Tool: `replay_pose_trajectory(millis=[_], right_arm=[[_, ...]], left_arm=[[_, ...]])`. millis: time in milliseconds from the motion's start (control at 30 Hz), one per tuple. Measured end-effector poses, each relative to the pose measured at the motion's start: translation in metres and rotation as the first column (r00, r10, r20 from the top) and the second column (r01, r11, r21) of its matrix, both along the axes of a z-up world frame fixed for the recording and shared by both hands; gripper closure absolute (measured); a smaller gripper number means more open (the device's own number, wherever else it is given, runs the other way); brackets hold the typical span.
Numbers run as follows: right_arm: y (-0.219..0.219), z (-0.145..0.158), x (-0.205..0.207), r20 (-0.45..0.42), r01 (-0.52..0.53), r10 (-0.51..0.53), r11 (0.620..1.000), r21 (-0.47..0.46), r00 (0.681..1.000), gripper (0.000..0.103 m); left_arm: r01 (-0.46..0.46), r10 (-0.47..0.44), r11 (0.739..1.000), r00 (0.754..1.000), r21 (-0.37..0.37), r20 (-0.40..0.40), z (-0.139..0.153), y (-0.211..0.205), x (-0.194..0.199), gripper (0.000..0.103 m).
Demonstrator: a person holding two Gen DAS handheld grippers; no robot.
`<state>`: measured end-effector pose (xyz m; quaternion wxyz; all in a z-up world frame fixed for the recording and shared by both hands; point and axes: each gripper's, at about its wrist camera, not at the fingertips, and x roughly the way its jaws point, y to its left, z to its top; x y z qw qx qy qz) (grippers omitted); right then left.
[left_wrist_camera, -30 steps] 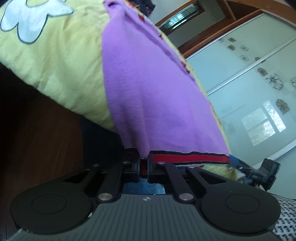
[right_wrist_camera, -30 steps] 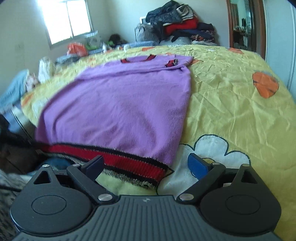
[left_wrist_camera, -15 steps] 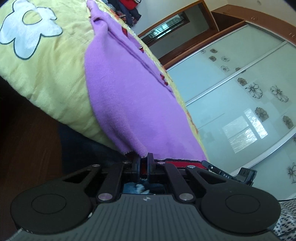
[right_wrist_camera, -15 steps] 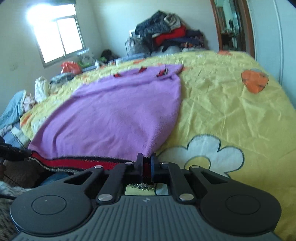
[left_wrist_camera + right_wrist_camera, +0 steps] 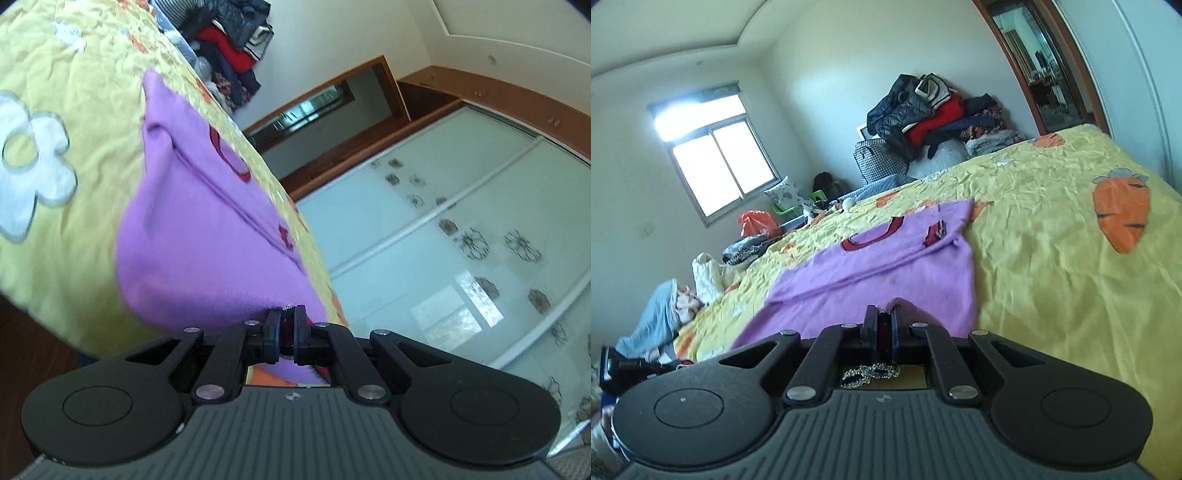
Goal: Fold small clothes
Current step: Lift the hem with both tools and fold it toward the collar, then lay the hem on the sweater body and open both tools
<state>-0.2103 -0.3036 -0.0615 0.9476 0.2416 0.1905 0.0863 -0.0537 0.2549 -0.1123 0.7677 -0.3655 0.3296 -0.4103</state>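
Observation:
A small purple sweater with red and black trim lies on a yellow bedspread. My left gripper is shut on one corner of its red hem, lifted off the bed. In the right wrist view the same purple sweater stretches away toward its red neckline. My right gripper is shut on the other hem corner, with red trim pinched between the pads and glittery edging hanging below. The near part of the sweater bulges upward between both grips.
The yellow bedspread has carrot and flower prints. A pile of dark and red clothes sits at the bed's far end. Bags and clothing lie under a window. Frosted sliding wardrobe doors stand beside the bed.
My right gripper went from open around the hem corner to shut on it. Both grippers then rose and moved forward, lifting the hem off the bed edge.

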Motion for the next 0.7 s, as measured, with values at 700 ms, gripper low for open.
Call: replay_pose_trajectory(millis=[700], right_arm=[[-0.009,-0.046,0.147,-0.202,-0.004,-0.015,0.995,-0.095,0.979,0.094]], left_arm=[[-0.077,0.113,0.972,0.981,0.221,-0.159,-0.027,-0.015,0.109,0.096]])
